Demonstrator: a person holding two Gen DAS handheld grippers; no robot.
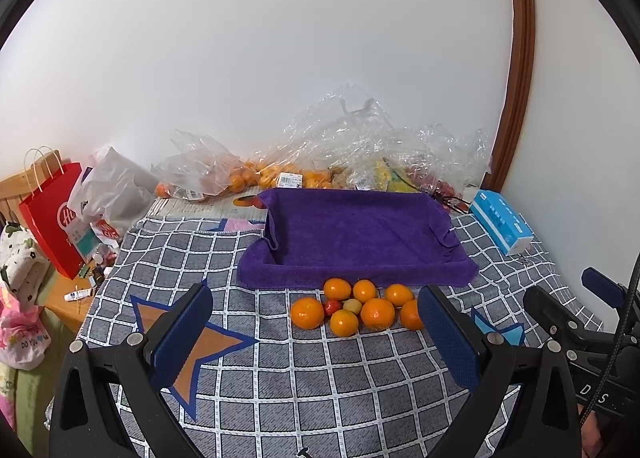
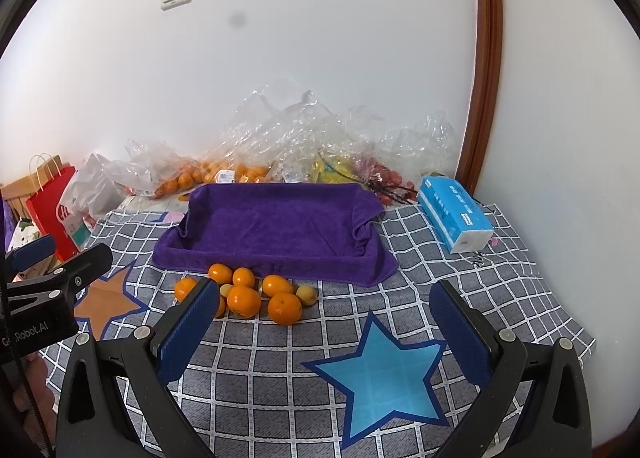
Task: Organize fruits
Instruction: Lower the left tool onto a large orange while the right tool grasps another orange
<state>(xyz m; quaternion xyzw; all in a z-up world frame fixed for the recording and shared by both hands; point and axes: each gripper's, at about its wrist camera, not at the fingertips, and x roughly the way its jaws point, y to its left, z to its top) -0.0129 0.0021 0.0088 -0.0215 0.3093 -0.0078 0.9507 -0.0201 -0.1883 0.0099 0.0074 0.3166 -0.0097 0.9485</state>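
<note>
The mandarins (image 1: 347, 308) lie clustered on the checked surface (image 1: 320, 378), just beyond and between the left gripper (image 1: 316, 332) fingers, touching the front edge of the purple towel-lined tray (image 1: 352, 234). They look light, round and soft-skinned, likely to roll, so a gentle pinch across the widest part seems best. The right gripper (image 2: 324, 328) fingers, like the left, stand wide apart, holding nothing
</note>
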